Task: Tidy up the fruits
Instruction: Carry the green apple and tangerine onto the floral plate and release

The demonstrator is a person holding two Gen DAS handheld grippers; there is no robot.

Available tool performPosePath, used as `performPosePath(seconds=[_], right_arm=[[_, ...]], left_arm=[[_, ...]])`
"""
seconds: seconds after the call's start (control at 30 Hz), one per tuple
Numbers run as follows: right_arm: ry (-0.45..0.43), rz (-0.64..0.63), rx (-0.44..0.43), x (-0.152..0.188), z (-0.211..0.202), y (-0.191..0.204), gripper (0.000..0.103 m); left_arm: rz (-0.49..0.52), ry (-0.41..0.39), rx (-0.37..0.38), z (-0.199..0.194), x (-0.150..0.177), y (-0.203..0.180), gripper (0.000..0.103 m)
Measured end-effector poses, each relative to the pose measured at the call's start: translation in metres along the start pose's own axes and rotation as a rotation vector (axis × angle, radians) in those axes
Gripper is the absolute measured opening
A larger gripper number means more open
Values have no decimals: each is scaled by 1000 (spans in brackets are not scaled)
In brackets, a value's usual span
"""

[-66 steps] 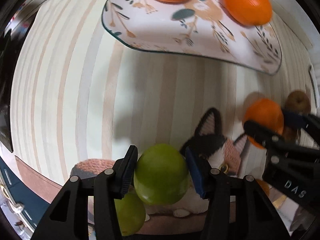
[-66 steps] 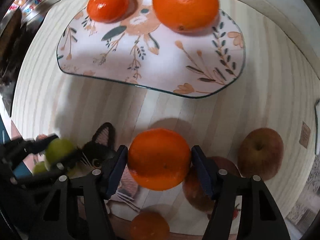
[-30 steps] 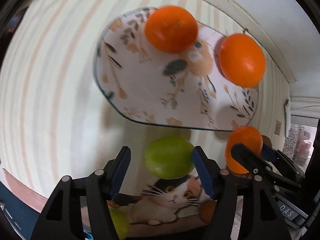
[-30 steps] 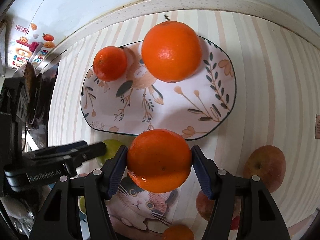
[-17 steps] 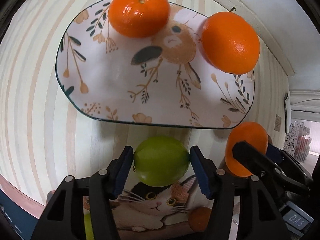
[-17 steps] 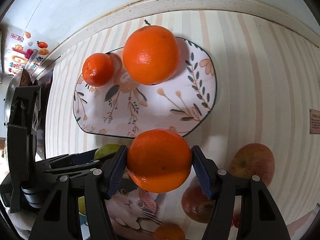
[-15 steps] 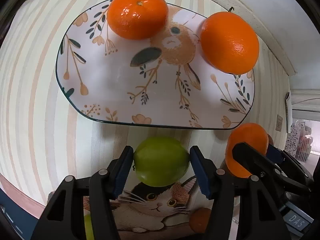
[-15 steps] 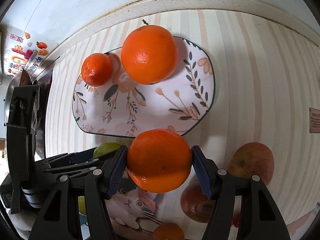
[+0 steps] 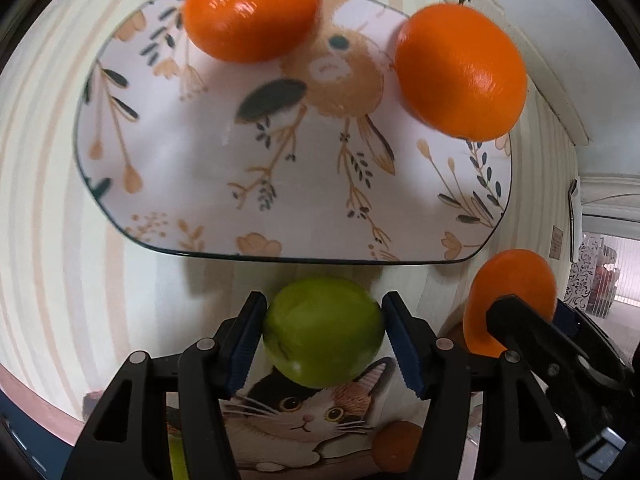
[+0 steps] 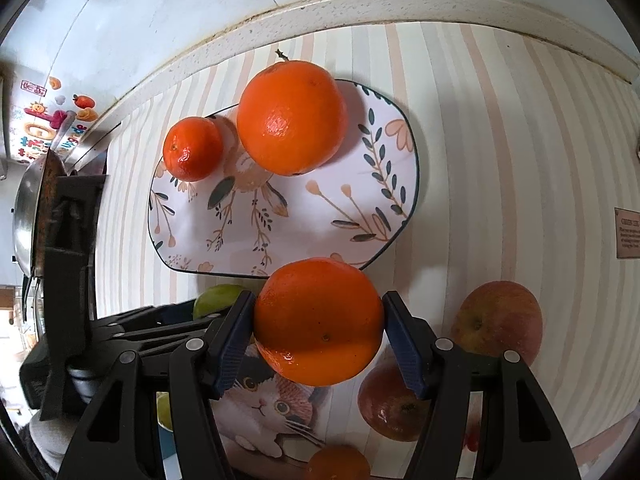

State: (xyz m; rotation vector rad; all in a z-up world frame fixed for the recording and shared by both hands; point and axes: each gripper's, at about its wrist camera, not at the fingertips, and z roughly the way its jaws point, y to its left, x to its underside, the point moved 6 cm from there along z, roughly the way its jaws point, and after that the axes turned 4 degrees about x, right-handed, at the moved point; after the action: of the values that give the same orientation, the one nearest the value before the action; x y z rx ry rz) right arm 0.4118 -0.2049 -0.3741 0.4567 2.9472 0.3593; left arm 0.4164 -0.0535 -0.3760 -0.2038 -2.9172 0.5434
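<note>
My left gripper (image 9: pixel 322 340) is shut on a green fruit (image 9: pixel 322 336) and holds it just short of the near rim of a floral plate (image 9: pixel 208 168). The plate carries a small orange (image 9: pixel 252 12) and a bigger orange (image 9: pixel 460 72). My right gripper (image 10: pixel 318 328) is shut on a large orange (image 10: pixel 318 320), held above the plate's near rim (image 10: pixel 280 240). That gripper and its orange (image 9: pixel 508 292) show at the right of the left wrist view. The green fruit (image 10: pixel 216 298) peeks out left of the right gripper.
A cat-picture mat (image 10: pixel 272 412) lies below both grippers. Two reddish apples (image 10: pixel 500 320) (image 10: pixel 394 404) and another small orange (image 10: pixel 340 464) rest at the lower right. A second green fruit (image 9: pixel 178 456) sits by the mat. A wall ledge (image 10: pixel 400 4) runs behind the plate; a metal pan (image 10: pixel 28 208) stands far left.
Both grippers have moved forward towards the plate with their fruit, which now fills more of the left wrist view. Both stay shut on their fruit.
</note>
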Motion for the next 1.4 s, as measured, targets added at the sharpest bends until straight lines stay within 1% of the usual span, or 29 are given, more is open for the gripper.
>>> performPosePath(seconds=[0.03,0.07,0.17,0.23,0.3,0.4,0.43,0.5,0.57,0.67,0.77,0.93,1.03,1.27,1.33,1.4], right_arm=[[-1,3,-1,0,-1,0,67],[-3,6,-1,0,-1,-1,67],[-10,10,3,-1,-4,-2,67],[-17,14,1,-1,-6,-3,67],[-24,19,-7,-2,-9,-3,67],[-35,24,-26,-4,-14,1,67],[-39,23,-35,-5,-16,4,67],[-44,16,-51,-7,-16,12,67],[-45,4,-65,-12,-11,25,67],[-38,-8,-92,-21,3,48,67],[-51,-39,-89,-31,17,72,67],[-52,-88,-80,-46,41,104,67],[-43,-113,-73,-48,50,114,67],[1,-102,-144,-48,63,122,69],[5,-108,-163,-49,61,125,82],[0,-116,-161,-51,57,126,83]], left_arm=[[11,3,-7,3,0,-4,58],[18,-7,-12,4,0,-7,56],[31,-21,-54,4,1,-12,55],[52,-46,-92,3,3,-16,55],[61,-77,-106,-6,5,-18,55],[42,-124,-84,-32,9,-14,55],[36,-149,-81,-46,9,-9,55],[35,-182,-92,-66,5,-4,55],[19,-207,-97,-81,-6,2,55],[-3,-221,-124,-91,-28,17,55],[-23,-205,-148,-92,-50,42,55],[-66,-143,-152,-76,-77,59,55],[-66,-121,-164,-70,-83,65,55],[-68,-83,-180,-53,-85,62,56],[-77,-90,-170,-49,-88,60,56],[-85,-92,-144,-50,-89,59,59]])
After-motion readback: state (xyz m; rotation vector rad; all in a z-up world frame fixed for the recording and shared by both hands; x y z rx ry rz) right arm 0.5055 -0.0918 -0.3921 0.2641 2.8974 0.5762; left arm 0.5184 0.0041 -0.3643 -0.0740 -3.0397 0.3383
